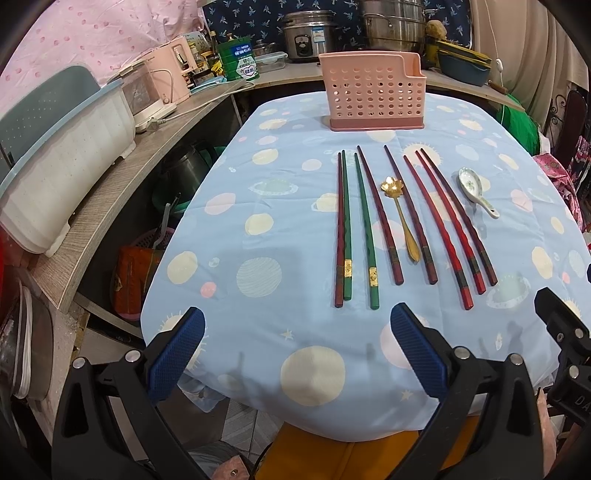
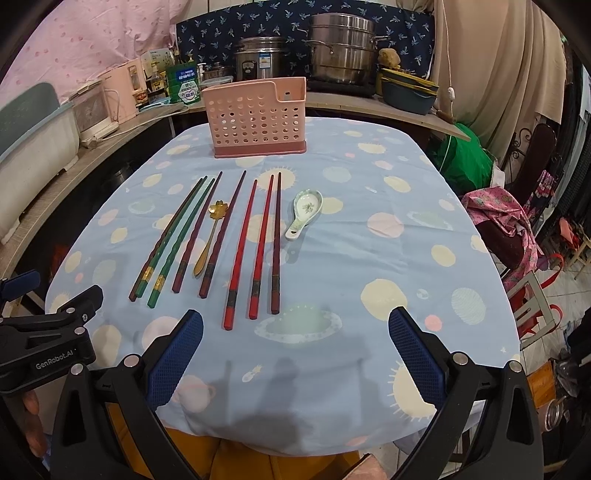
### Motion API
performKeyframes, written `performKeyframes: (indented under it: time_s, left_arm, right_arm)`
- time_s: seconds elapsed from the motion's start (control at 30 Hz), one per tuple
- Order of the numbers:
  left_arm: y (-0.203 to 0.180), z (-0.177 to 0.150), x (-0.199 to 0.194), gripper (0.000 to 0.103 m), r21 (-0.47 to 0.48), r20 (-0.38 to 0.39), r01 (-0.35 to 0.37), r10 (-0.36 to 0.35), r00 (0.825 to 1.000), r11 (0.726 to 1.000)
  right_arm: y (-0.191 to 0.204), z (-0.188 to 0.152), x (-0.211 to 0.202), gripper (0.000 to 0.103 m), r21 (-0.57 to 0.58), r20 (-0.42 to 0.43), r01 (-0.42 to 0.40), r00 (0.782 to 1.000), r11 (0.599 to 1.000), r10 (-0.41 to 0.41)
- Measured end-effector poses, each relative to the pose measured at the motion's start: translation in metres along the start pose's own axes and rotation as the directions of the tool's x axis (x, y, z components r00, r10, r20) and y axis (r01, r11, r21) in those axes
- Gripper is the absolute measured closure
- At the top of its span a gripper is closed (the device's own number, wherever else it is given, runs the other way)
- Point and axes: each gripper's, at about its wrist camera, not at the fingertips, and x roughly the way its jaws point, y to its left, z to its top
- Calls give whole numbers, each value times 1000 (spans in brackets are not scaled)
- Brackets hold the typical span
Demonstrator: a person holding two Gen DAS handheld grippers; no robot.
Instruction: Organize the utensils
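Red, maroon and green chopsticks [image 1: 402, 221] lie side by side on the tabletop [image 1: 258, 221], tips toward a pink holder [image 1: 373, 92] (standing upright); both the left gripper [image 1: 295, 354] and right gripper [image 2: 295, 354] gape, holding nothing.

A table under a blue spotted cloth [image 1: 258, 206] carries a pink basket [image 1: 373, 92] at the far edge. Nearer lie eight chopsticks [image 1: 364, 229] roughly parallel, apparently flat, a gold spoon [image 1: 400, 218] among them, a ceramic spoon [image 1: 476, 190] rightmost.

Kitchen clutter sitting behind the table

A rice cooker [image 1: 309, 36] and steel steamer pot [image 2: 341, 51] are standing on the back counter; a green tin [image 1: 240, 61] is sitting beside a pink appliance [image 1: 176, 70].
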Motion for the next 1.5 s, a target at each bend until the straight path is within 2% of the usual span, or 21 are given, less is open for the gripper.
performKeyframes:
  time_s: [1.5]
  left_arm:
    - [1, -2, -1, 7, -2, 2, -3, 3, 1000, 1000]
  right_arm:
    - [0, 0, -4, 7, -3, 9, 5, 1000, 1000, -5]
